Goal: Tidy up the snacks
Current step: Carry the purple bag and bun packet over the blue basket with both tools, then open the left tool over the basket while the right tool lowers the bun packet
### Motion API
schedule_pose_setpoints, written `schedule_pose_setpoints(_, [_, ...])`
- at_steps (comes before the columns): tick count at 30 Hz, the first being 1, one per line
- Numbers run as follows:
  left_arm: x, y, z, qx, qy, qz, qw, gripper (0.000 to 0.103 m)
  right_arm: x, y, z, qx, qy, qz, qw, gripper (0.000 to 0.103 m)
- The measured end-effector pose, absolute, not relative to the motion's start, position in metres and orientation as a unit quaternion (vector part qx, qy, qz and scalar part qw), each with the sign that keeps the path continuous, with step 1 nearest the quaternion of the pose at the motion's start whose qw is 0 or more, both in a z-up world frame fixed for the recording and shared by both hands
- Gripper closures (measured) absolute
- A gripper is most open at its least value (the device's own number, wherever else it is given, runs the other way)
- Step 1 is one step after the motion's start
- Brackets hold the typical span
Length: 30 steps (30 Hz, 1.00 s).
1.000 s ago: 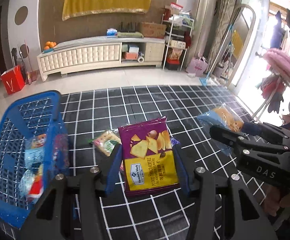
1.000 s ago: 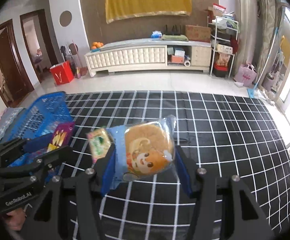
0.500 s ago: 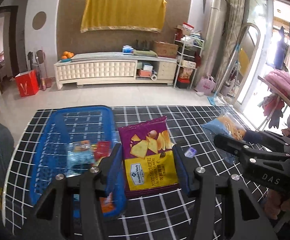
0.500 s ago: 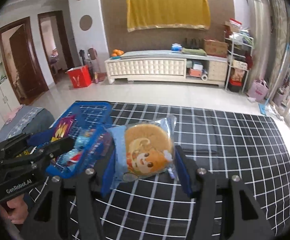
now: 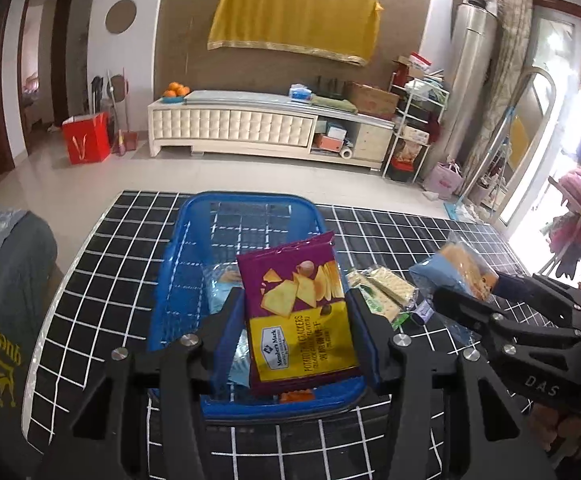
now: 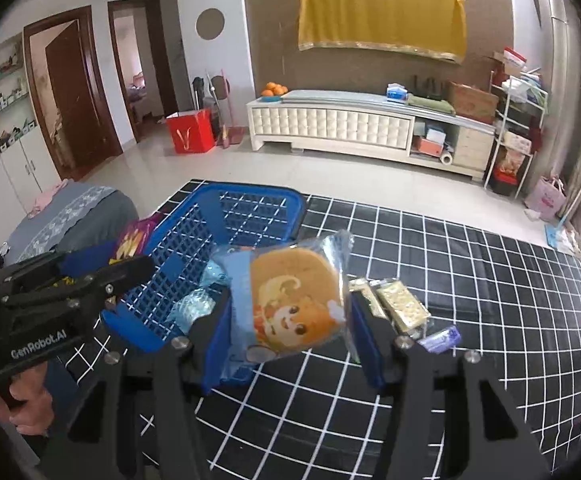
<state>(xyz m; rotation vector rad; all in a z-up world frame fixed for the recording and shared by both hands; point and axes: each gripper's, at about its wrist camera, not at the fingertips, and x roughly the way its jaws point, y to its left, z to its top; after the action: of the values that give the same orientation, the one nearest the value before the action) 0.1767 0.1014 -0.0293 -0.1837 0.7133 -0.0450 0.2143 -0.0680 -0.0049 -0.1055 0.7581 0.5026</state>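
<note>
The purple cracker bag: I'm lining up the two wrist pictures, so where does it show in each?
Left wrist view: the purple cracker bag fills the centre, clamped in the left gripper above the blue basket.
Right wrist view: only a sliver of it shows at the left edge, beside the basket.
Shared landmark: the yellow cloth on the far wall.

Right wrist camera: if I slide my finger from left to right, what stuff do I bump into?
Left claw → blue basket → cartoon bun pack in the right claw → cracker packs → small purple wrapper.
</note>
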Motion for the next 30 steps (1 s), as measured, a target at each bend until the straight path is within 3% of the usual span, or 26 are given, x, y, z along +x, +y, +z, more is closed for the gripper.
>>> schedule_pose_setpoints(22, [0.216,0.093,-0.113,-0.106,0.459,-0.066,0.88,0.054,0.232,-0.06,-0.037,-0.043,0.42,0.226,0.878,0.043])
schedule_pose_setpoints(30, [0.207,0.094,-0.1,-0.115,0.445,-0.083,0.884,0.043,0.229,-0.061,-0.034,-0.039,0.417,0.227,0.879,0.043])
